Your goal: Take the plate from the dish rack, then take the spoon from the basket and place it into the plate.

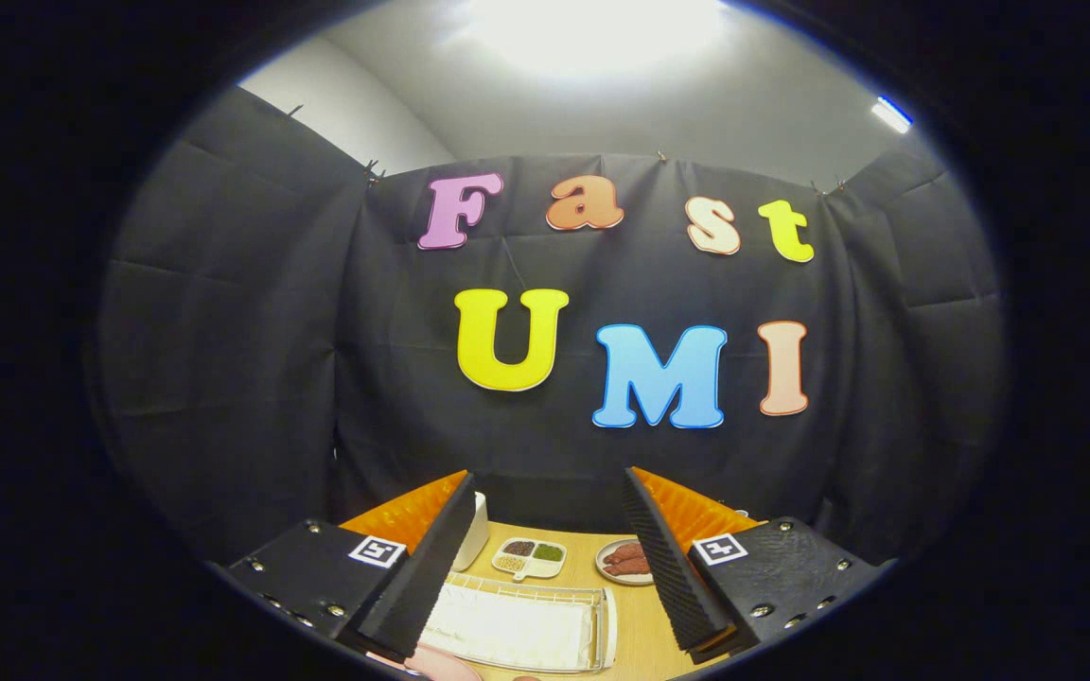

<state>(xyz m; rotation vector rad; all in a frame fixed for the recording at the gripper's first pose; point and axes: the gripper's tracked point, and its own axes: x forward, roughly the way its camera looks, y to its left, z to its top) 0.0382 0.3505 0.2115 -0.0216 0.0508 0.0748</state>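
Jaws apart, gripper (545, 558) held high and tilted up toward the black cloth wall (223, 331), nothing between the fingers (422, 567). Below and between them, a light wooden tabletop (644, 629). On it, near the front edge, a white wire dish rack (531, 629) with something white and flat lying in it. At the rack's near left corner, a pale pink rounded edge (441, 665), possibly the plate, cut off and not sure. Beyond the rack, toward the back edge, a white divided dish (529, 558) with dark, green and pale fillings in its compartments. To the right of that, close to the right finger, a small round plate (623, 560) carrying reddish-brown pieces. At the back left, partly hidden behind the left finger, an upright white container (477, 530). Spoon and basket not to be made out.
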